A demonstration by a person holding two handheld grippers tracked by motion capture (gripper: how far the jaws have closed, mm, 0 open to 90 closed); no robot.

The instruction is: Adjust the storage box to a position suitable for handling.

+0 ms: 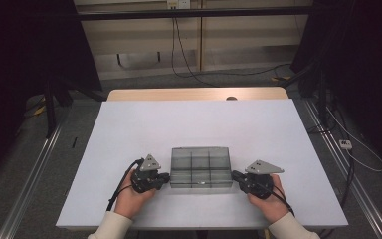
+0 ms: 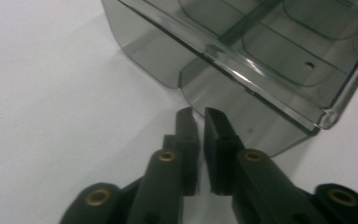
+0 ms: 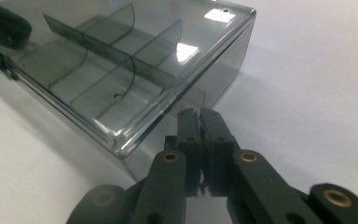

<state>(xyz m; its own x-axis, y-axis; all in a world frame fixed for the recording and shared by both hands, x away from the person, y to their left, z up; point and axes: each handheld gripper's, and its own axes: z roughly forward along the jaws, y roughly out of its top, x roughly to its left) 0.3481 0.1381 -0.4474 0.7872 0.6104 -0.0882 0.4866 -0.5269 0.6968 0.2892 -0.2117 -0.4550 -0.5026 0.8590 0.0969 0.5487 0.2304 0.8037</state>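
Note:
A smoky clear plastic box [image 1: 201, 168] with divided compartments lies flat on the white table [image 1: 194, 124], near its front edge. My left gripper [image 1: 168, 178] lies at the box's left end, held by a hand. In the left gripper view its jaws [image 2: 199, 114] stand a narrow slit apart with nothing between them, tips just short of the box wall [image 2: 242, 116]. My right gripper [image 1: 234, 175] lies at the box's right end. In the right gripper view it [image 3: 199, 114] has its jaws together, tips at the box's near corner [image 3: 121, 70]. The left gripper [image 3: 0, 23] shows beyond the box there.
The tabletop stretches wide and white behind and beside the box. A wooden strip [image 1: 194, 93] runs along the far edge. Floor rails [image 1: 35, 169] flank the table, and cables [image 1: 358, 149] trail on the floor at the right.

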